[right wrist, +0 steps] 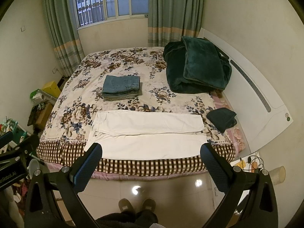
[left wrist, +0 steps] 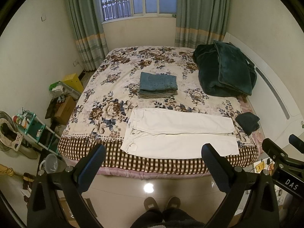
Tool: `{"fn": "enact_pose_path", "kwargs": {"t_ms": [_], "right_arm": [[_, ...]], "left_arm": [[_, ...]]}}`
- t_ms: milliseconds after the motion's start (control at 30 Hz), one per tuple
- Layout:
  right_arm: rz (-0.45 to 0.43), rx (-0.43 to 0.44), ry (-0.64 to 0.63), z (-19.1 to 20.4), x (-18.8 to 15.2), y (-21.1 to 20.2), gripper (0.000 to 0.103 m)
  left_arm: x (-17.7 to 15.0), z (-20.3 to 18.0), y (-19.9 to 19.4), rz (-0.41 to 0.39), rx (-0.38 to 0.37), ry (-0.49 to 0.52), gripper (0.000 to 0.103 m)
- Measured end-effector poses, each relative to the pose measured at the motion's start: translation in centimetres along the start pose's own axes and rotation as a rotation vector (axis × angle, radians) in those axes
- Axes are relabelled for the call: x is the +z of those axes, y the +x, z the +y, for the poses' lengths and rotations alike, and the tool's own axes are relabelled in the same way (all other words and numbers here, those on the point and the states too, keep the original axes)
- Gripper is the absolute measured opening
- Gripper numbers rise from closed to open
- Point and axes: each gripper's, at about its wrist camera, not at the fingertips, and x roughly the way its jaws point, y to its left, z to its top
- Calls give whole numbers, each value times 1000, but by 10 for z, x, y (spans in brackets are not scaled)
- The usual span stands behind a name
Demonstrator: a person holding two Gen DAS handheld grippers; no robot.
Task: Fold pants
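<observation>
White pants (left wrist: 178, 133) lie flat along the near edge of the bed, waist to the left, legs to the right; they also show in the right wrist view (right wrist: 146, 133). My left gripper (left wrist: 153, 153) is open and empty, held above the floor in front of the bed. My right gripper (right wrist: 152, 153) is open and empty too, at about the same distance from the pants. The right gripper also shows at the right edge of the left wrist view (left wrist: 285, 152). Neither gripper touches the pants.
The bed (left wrist: 171, 163) has a floral cover. A stack of folded jeans (left wrist: 158, 83) sits mid-bed. A dark green blanket (left wrist: 224, 70) is piled at the right, with a small dark folded cloth (left wrist: 248, 122) near the pants' cuffs. Clutter and shelves (left wrist: 32, 127) stand left. The person's slippers (left wrist: 161, 204) are on the floor.
</observation>
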Motion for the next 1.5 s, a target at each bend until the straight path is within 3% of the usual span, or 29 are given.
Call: {"fn": "enact_pose_path", "kwargs": {"t_ms": [1167, 1500], "right_arm": [[1, 2, 2, 3, -6, -3, 103], [28, 26, 3, -5, -4, 9, 103]], "left_arm": [[2, -3, -3, -4, 4, 2, 103], [21, -24, 3, 17, 5, -5, 103]]}}
